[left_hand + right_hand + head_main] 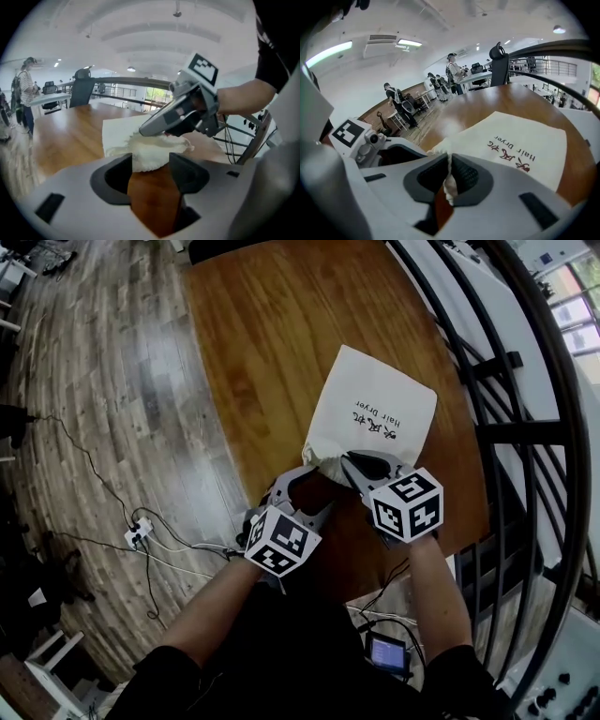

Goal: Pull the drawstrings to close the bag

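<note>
In the head view, a cream drawstring bag (pixel 370 399) lay flat on the wooden desk (pixel 262 352). The left tool (pixel 317 502) and right tool (pixel 349 463) covered its gathered mouth. The black print (pixel 375 420) read "Hair Dryer", and the red characters beside it were too small to read.

In the left gripper view, the left tool (pixel 151 164) was released, its jaws wide apart. The bag's bunched mouth (pixel 150 154) sat at their tips, partly under the right tool (pixel 159 124).

In the right gripper view, the right tool (pixel 450 171) was clenched on a cream strand (pixel 449 187) at the bag's mouth. Whether it was cord or hem could not be told. "Hair Dryer" (pixel 513 151) showed clearly.
</note>
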Tool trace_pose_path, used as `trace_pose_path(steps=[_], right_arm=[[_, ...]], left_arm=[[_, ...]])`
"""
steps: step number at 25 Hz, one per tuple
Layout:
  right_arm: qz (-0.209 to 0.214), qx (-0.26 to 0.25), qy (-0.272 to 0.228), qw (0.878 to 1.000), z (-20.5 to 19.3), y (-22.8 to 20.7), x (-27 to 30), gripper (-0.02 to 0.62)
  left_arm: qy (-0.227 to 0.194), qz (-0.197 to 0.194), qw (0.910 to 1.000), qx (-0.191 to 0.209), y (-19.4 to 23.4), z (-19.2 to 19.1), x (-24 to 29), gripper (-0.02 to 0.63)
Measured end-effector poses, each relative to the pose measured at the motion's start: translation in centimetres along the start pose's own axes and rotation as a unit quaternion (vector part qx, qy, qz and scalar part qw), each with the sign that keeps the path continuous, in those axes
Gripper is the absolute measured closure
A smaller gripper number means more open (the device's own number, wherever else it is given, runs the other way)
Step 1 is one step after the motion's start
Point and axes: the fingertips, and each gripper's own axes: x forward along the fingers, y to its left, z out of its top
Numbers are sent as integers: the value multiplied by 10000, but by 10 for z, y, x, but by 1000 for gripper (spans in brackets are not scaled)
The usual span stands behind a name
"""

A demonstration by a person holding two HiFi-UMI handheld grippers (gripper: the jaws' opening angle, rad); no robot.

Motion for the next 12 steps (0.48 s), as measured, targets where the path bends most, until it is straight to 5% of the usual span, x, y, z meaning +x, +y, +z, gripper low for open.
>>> trace_pose_path(steps=[5, 12], right_arm=[[345, 360, -27, 9988, 1, 8, 1, 574], [713, 438, 63, 9965, 0, 16, 6, 574]], left_arm=[[126, 358, 9968, -703, 21, -12, 20, 351], [303, 730, 9937, -793, 45, -10, 42, 351]])
